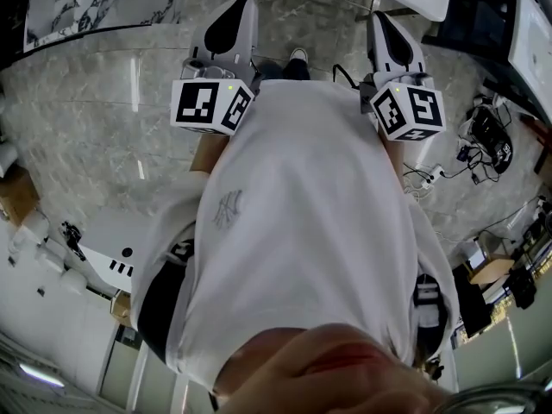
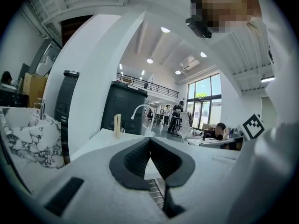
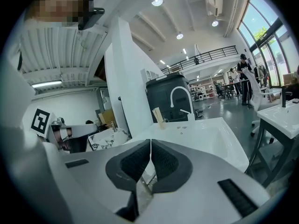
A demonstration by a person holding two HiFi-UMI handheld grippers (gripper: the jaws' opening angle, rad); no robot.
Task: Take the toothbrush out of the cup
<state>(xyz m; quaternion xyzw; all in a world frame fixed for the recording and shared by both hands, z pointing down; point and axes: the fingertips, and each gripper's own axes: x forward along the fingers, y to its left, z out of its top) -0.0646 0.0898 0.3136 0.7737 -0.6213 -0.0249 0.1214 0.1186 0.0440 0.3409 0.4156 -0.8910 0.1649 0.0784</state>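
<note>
Head view: taken from above, faced steeply down over the person's white shirt (image 1: pixel 310 214) onto the grey marble floor (image 1: pixel 103 128). The left tool (image 1: pixel 241 11) and right tool (image 1: pixel 384 28) are seen close, near the top edge.

Left gripper view and right gripper view: each taken from just behind its own tool's dark jaws, faced along them, about level.

Shared by both gripper views, farther off: the white washbasin (image 2: pixel 107 139) (image 3: pixel 210 134), the curved white tap (image 2: pixel 140 110) (image 3: pixel 180 97) and the tan cup (image 2: pixel 117 126) (image 3: pixel 160 117).

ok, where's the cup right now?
In the right gripper view the cup stands on the back ledge of the white sink, just left of the faucet; the head view doesn't show it.
</note>
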